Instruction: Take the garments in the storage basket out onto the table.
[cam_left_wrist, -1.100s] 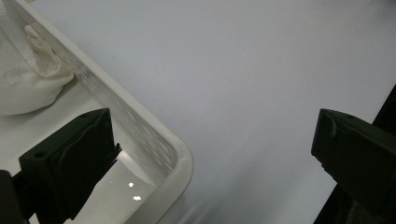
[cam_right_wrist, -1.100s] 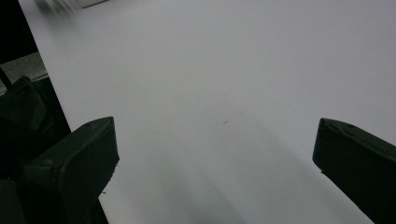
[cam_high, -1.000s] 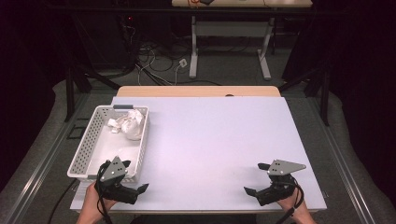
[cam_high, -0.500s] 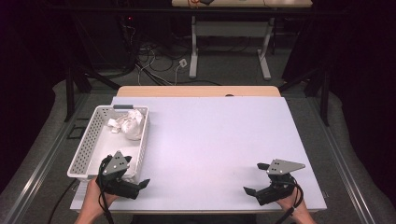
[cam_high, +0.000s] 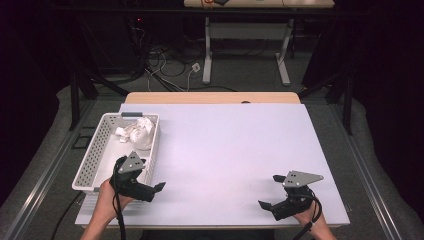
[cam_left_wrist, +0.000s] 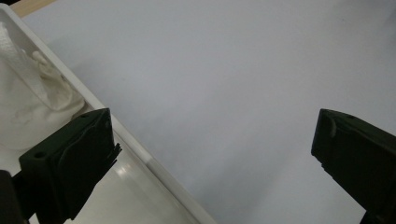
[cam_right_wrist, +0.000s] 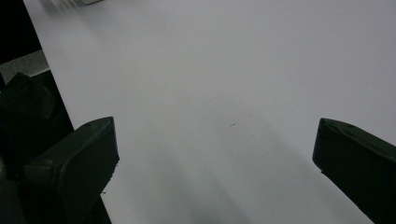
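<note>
A white perforated basket (cam_high: 95, 155) stands on the left of the white table top (cam_high: 235, 145), with a crumpled white cloth (cam_high: 136, 131) at its far end. My left gripper (cam_high: 151, 175) is open at the basket's near right corner. In the left gripper view the basket's rim (cam_left_wrist: 121, 135) runs between the jaws: the left jaw is over the basket, the right jaw over the table, and the cloth (cam_left_wrist: 28, 107) lies beyond. My right gripper (cam_high: 271, 191) stands open low over the table's near right, nothing between its jaws.
The right gripper view shows the table's near edge (cam_right_wrist: 51, 79) beside its left jaw, dark floor past it. A wooden table strip (cam_high: 212, 97) runs behind the white top. Desk legs and cables (cam_high: 200, 65) lie on the floor beyond.
My left gripper has moved a little forward and up, toward the basket's near right corner. The right gripper has stayed put.
</note>
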